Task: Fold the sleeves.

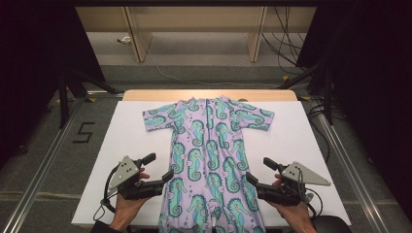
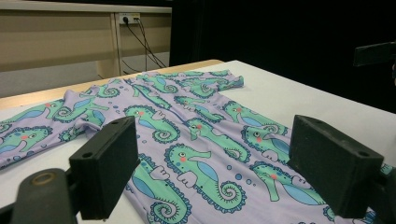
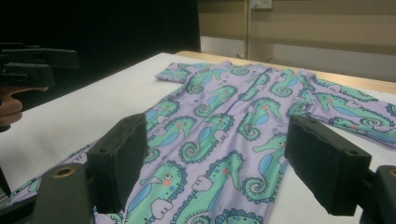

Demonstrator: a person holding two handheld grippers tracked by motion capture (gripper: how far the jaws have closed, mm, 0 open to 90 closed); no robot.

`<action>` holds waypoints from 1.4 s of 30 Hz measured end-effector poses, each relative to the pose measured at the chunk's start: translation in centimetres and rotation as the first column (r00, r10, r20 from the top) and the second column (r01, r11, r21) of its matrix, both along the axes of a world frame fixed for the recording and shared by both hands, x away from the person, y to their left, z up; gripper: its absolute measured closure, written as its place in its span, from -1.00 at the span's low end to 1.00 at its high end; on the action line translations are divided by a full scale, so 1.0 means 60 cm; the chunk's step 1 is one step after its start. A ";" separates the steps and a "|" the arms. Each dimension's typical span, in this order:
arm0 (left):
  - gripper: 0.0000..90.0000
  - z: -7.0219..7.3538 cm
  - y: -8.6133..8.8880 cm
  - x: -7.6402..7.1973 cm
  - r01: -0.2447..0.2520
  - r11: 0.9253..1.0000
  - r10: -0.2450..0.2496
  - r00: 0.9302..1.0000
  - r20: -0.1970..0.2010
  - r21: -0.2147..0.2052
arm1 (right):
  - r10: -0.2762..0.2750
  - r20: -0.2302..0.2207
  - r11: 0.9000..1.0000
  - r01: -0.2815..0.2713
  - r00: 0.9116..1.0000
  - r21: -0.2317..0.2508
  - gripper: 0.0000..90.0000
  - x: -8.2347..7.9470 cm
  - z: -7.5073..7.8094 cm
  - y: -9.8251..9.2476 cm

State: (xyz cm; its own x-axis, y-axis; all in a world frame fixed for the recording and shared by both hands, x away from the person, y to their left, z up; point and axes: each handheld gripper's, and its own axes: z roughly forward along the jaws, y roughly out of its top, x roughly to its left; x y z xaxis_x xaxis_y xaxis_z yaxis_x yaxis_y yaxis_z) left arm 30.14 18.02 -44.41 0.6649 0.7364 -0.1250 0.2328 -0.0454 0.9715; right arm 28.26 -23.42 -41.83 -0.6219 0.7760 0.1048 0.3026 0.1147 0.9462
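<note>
Overhead, both claws flank spread romper (image 1: pixel 210 160)

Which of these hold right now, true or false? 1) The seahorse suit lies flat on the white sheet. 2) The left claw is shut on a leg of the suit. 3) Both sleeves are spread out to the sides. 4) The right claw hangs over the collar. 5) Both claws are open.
1) True: the seahorse suit lies flat on the white sheet.
2) False: the left claw is open beside the suit, gripping nothing.
3) True: the left sleeve and right sleeve are spread sideways.
4) False: the right claw is by the leg end, far from the collar.
5) True.
</note>
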 end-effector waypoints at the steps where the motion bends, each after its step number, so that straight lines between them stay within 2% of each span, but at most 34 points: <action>1: -0.66 0.000 -0.001 0.000 0.000 1.000 0.000 1.000 0.002 0.005 | -0.001 0.000 1.000 0.001 1.000 0.000 -0.50 0.000 0.000 0.000; 24: -0.66 0.001 0.000 0.006 -0.010 1.000 0.010 1.000 -0.010 0.014 | -0.015 0.003 1.000 0.015 1.000 -0.002 -0.49 0.002 0.000 -0.002; 26: -0.66 0.006 0.002 0.014 -0.032 0.998 0.032 0.999 0.005 0.045 | -0.015 -0.001 1.000 0.015 1.000 0.000 -0.49 0.002 -0.002 -0.001; 29: -0.66 0.010 0.010 0.022 -0.060 0.998 0.060 0.998 0.001 0.031 | -0.015 -0.001 1.000 0.015 1.000 -0.004 -0.49 0.003 -0.003 0.000; 35: -0.66 0.015 0.020 0.035 -0.092 0.995 0.093 0.995 -0.031 0.031 | -0.016 -0.010 1.000 0.016 1.000 -0.005 -0.49 0.006 -0.005 -0.001; 42: -0.66 0.022 0.026 0.053 -0.122 0.991 0.124 0.991 -0.047 0.050 | -0.016 -0.008 1.000 0.016 1.000 -0.007 -0.49 0.007 -0.004 -0.001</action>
